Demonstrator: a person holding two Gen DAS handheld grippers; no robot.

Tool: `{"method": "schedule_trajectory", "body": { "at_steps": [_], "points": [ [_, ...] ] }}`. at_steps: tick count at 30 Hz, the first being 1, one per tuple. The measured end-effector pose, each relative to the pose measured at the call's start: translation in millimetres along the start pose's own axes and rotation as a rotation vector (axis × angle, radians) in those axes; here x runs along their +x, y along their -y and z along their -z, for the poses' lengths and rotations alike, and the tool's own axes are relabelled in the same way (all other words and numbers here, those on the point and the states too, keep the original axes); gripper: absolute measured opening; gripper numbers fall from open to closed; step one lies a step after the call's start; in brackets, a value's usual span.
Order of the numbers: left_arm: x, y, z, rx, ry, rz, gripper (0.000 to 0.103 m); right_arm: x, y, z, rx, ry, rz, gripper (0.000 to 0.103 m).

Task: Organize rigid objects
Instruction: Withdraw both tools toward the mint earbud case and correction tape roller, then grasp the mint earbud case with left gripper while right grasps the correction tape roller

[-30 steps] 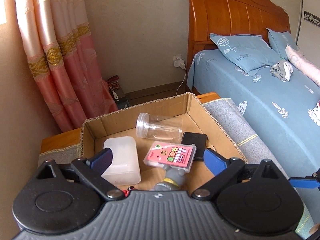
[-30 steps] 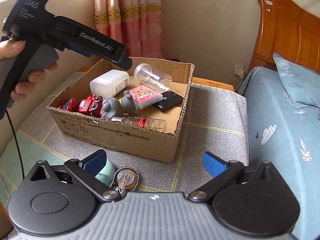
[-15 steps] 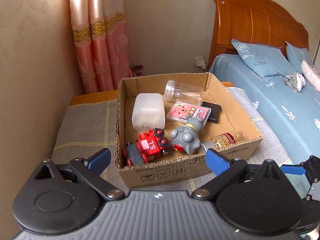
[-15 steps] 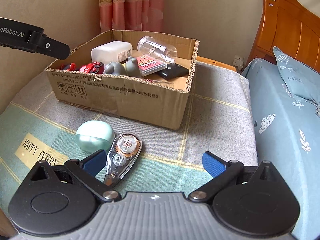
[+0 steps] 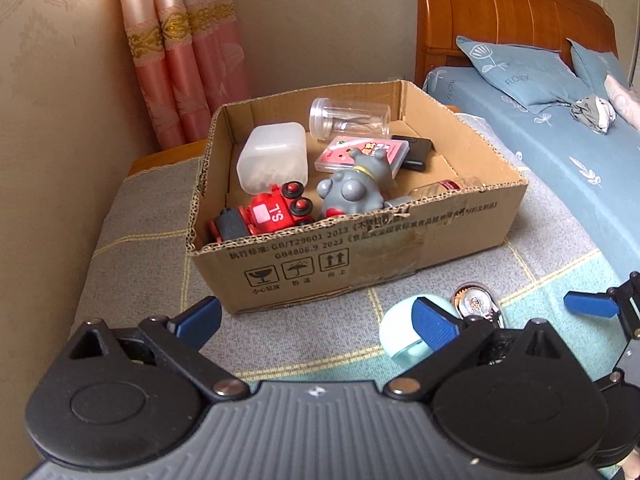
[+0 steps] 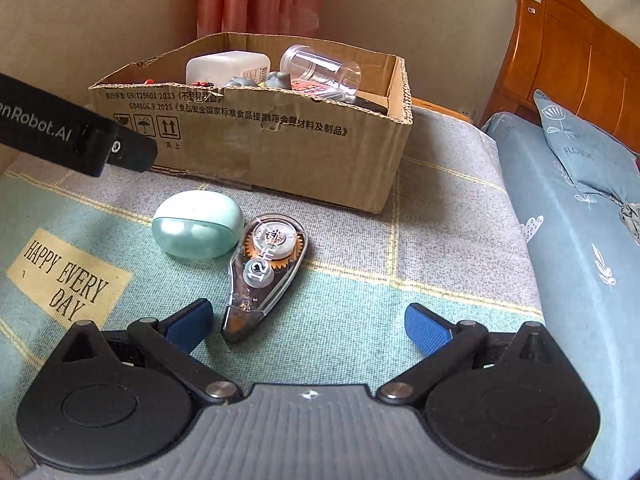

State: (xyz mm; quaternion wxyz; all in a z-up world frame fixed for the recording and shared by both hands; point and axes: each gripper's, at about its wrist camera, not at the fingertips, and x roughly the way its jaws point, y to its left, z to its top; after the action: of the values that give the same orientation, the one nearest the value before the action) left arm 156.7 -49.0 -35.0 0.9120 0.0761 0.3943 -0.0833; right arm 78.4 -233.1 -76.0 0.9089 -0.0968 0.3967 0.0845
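Jaws of both the left gripper (image 5: 316, 316) and right gripper (image 6: 308, 318) spread and empty above the mat (image 6: 440, 208), apparently ready to collect the case (image 6: 198, 224) and tape (image 6: 266, 268) lying touching just before the box (image 6: 256, 148), whose toys sit inside.

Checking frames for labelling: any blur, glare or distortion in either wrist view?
Left wrist: sharp, soft daylight, fisheye bends the headboard. Right wrist: sharp too, glare on the mint earbud case, correction tape dispenser readable, dark vignette at the corners.
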Motion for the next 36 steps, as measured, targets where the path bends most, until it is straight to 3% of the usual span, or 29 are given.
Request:
{"method": "schedule_trajectory", "body": {
  "at_steps": [11, 23, 30, 36],
  "points": [
    [8.8, 12.7, -2.7, 0.047, -0.058, 0.025, 0.101, 6.3, 50.4, 5.7, 0.168, -0.024, 0.019, 0.103],
    [-34.8, -0.5, -2.1, 0.032, -0.058, -0.009, 0.101, 5.6, 61.1, 13.4, 0.151, 0.009, 0.022, 0.103],
    [1.7, 20.3, 12.0, 0.012, -0.085, 0.020, 0.102, 3.6, 73.7, 18.1, 0.167, 0.004, 0.039, 0.103],
    [32.3, 35.8, 18.3, -0.067, -0.123, 0.098, 0.102, 1.3, 73.8, 22.8, 0.157, 0.024, 0.030, 0.103]
  ]
}}
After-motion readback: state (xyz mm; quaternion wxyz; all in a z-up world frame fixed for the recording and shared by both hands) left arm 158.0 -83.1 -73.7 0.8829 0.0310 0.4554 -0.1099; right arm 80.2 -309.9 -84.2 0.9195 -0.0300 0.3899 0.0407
